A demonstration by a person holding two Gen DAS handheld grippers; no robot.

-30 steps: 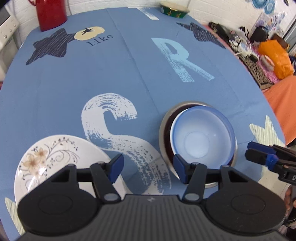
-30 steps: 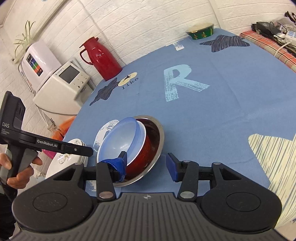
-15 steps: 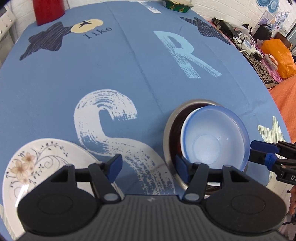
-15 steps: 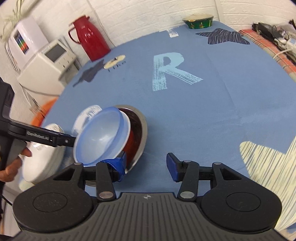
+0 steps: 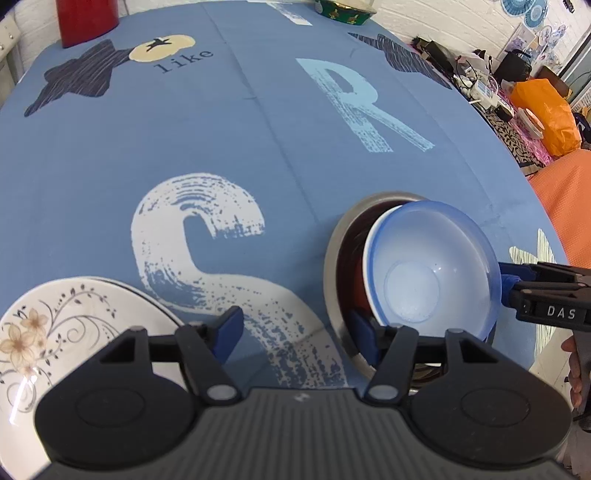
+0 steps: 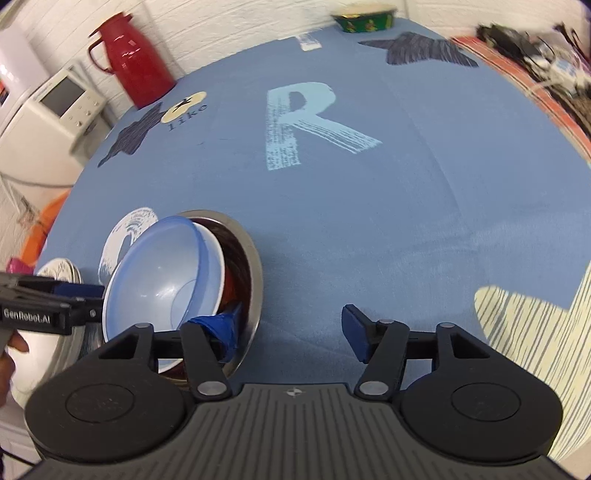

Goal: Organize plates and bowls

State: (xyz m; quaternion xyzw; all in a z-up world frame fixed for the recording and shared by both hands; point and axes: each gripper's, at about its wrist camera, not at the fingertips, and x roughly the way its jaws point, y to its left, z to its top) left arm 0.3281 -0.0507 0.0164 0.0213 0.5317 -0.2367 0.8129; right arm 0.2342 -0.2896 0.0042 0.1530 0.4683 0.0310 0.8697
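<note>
A translucent blue bowl [image 5: 432,269] [image 6: 159,280] lies tilted in a nested stack, over a white bowl [image 6: 216,258] and a red bowl, all inside a steel bowl [image 5: 332,258] [image 6: 255,273]. My left gripper [image 5: 297,332] is open, and its right finger sits at the steel bowl's near rim. My right gripper [image 6: 290,332] is open too. Its left finger reaches inside the steel bowl, against the blue bowl's outer wall. A white floral plate [image 5: 74,325] [image 6: 59,273] lies left of the stack, partly under my left gripper.
The table wears a blue cloth with large printed letters [image 5: 362,107]. A red thermos [image 6: 133,62] and a green patterned bowl [image 6: 364,18] stand at the far edge. White appliances [image 6: 55,107] are beyond the left side, and clutter with an orange bag [image 5: 546,110] is on the right.
The blue bowl has tipped up more steeply within the stack. Both grippers have closed in on the stack from opposite sides. The floral plate has slid toward the left edge of the left wrist view.
</note>
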